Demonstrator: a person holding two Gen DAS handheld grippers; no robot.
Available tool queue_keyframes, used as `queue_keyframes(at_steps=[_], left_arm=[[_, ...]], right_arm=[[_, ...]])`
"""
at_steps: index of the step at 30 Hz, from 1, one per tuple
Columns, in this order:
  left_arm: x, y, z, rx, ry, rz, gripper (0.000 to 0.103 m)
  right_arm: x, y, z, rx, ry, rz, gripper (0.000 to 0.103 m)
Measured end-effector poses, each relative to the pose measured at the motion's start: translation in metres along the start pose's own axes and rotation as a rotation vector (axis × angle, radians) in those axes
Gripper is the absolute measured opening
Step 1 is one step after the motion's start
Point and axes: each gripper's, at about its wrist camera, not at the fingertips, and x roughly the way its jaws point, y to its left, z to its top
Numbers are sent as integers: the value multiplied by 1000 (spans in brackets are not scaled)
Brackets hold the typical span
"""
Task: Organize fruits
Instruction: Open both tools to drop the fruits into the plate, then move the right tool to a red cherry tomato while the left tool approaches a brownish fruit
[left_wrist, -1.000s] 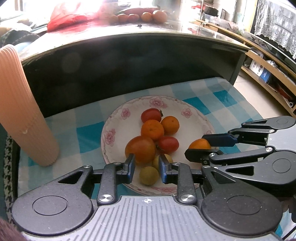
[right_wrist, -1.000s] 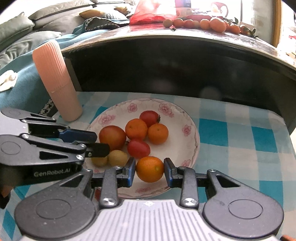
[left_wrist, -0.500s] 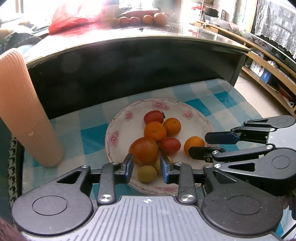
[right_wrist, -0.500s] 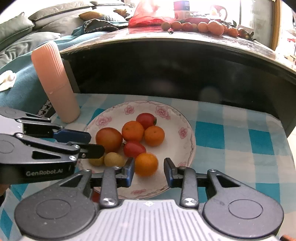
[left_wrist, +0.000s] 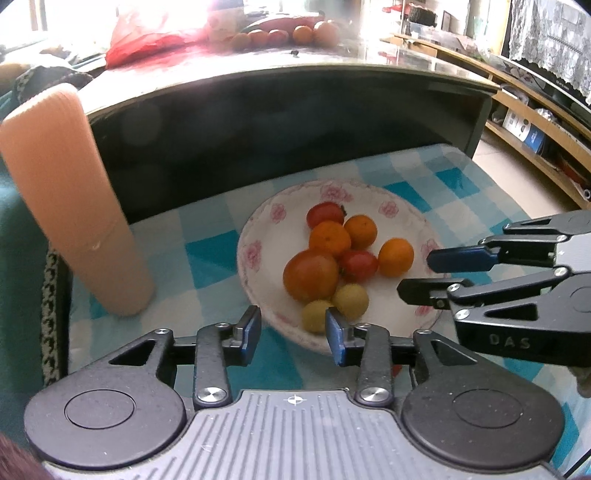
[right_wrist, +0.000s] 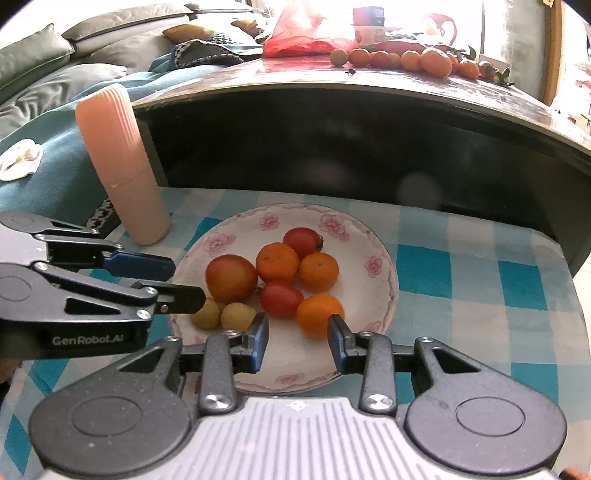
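I see both my grippers released: the left gripper (left_wrist: 291, 330) low center, the right gripper (right_wrist: 298, 341) just below the orange (right_wrist: 319, 315) resting mid-frame on the flowered plate (right_wrist: 384, 295).

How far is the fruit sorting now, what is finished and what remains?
Done: eight fruits lie on the flowered plate, among them an orange near the front rim. In hand: nothing; the right gripper and the left gripper are both open and empty. Left: a row of fruits on the dark table behind.
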Motion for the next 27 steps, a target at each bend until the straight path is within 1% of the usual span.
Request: queue_keyframes(at_steps=[4,8,13,15,17,20,23,27], left_arm=[[-5,4,-9,17,20,1,48],[-11,11,-21,34,44,-3,52],[-7,20,-34,52,101,3,53],[-9,21,-36,64,97,5,56],[-10,23,-36,60,96,-5,56],[-9,24,-37,72,95,6,57],[-9,27,-37,66,93,17,58],[-7,29,-38,76,95,27,59]], right_arm=[[-3,7,-2,-2,7,1,50],[-8,17,-7,-3,24,6,50],[-16,31,-17,22,45,18,50],[-18,38,-20,29,53,25,50],[-19,44,-25,35,61,30,50],[-15,50,-34,54,83,33,50],[-11,50,-39,52,109,24,50],[-7,45,-40,72,115,18,50]])
